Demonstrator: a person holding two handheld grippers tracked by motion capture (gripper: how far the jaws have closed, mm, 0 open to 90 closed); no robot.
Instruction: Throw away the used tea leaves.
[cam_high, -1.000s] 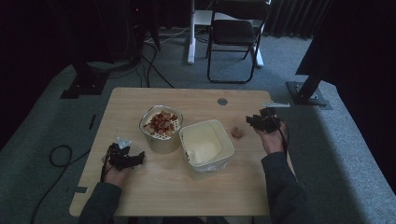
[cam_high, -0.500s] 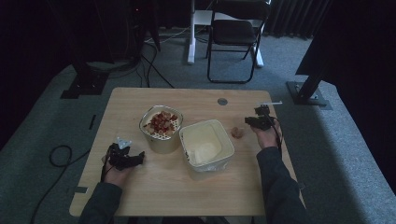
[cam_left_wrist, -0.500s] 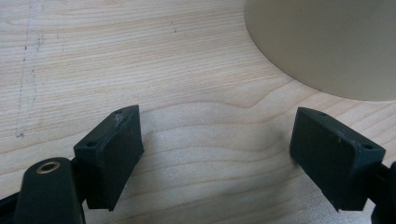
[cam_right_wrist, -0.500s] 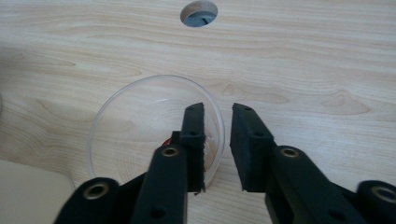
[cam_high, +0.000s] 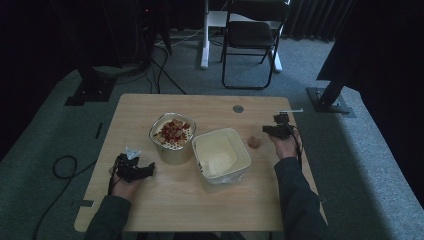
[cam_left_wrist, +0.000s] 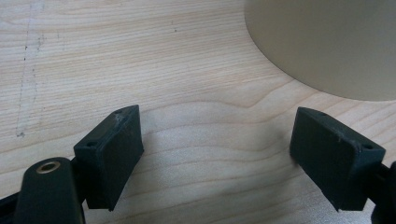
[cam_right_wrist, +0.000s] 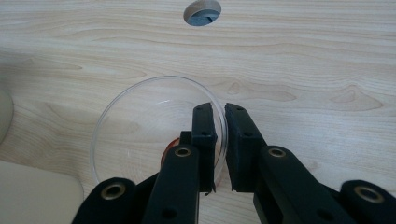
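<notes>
Right now: clear glass bowl (cam_right_wrist: 156, 126) on the table (cam_high: 210, 107), right of the white tub (cam_high: 221, 156), with something reddish inside. Right gripper (cam_right_wrist: 220, 119) has just been closing; its jaws pinch the bowl's near rim, one inside, one outside, probably to lift or drag it. Left gripper (cam_left_wrist: 217, 158) rests with jaws wide, nothing between them, beside the colander (cam_high: 172, 137) of red and tan bits, likely waiting.
</notes>
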